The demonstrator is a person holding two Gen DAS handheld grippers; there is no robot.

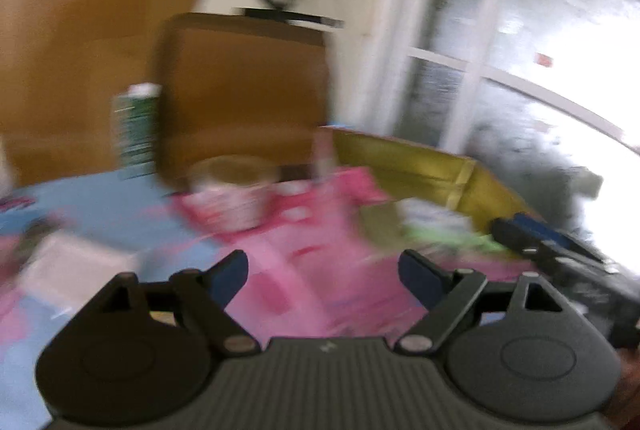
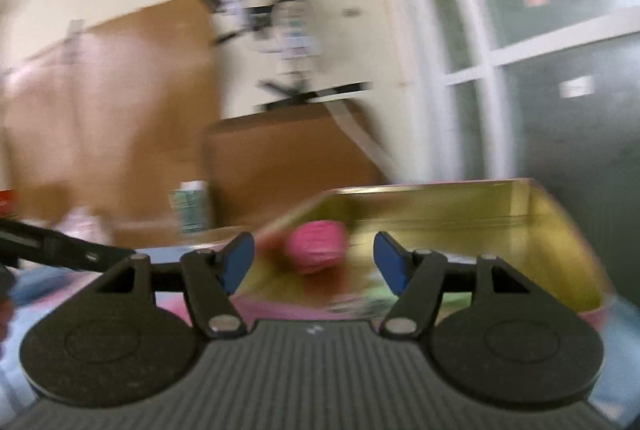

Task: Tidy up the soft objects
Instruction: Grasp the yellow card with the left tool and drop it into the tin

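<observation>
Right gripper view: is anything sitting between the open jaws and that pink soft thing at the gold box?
Nothing visible blocks it. The right gripper is open and empty, and the pink soft object shows straight ahead through the gap, at the near left corner of the gold box. Blur hides whether it lies inside or on the rim.

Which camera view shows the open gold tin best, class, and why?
The right wrist view: the gold tin fills the space ahead, its inner walls visible, with a pink soft object at its near edge. The left wrist view catches only its blurred far wall at the right.
</observation>
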